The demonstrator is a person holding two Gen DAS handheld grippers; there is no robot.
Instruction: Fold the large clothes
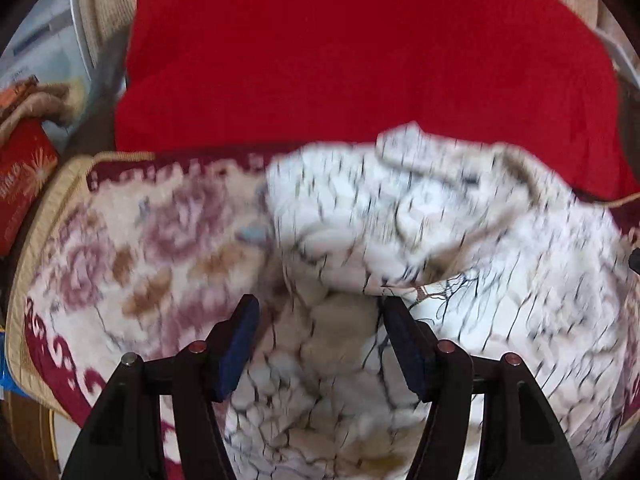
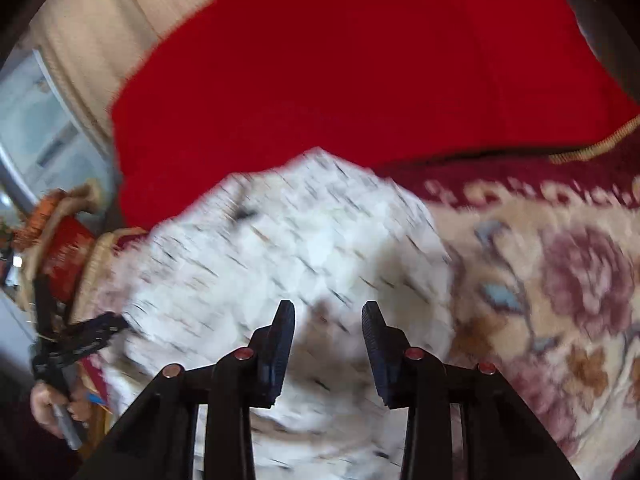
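Left wrist view: white crackle-print garment (image 1: 400, 240) lies soft, light and rumpled on the floral blanket (image 1: 120, 248). Left gripper (image 1: 318, 344) and right gripper (image 2: 328, 344) both have fingers apart, clamping nothing; the bunched edge at 12 o'clock looks best to pinch.

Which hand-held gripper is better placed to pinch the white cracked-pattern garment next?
Probably the left hand-held gripper: a raised fold of the white garment lies just beyond its open jaws. The right hand-held gripper faces flatter, blurred cloth.

left tongs (image 1: 320, 312) agape, right tongs (image 2: 328, 312) narrower
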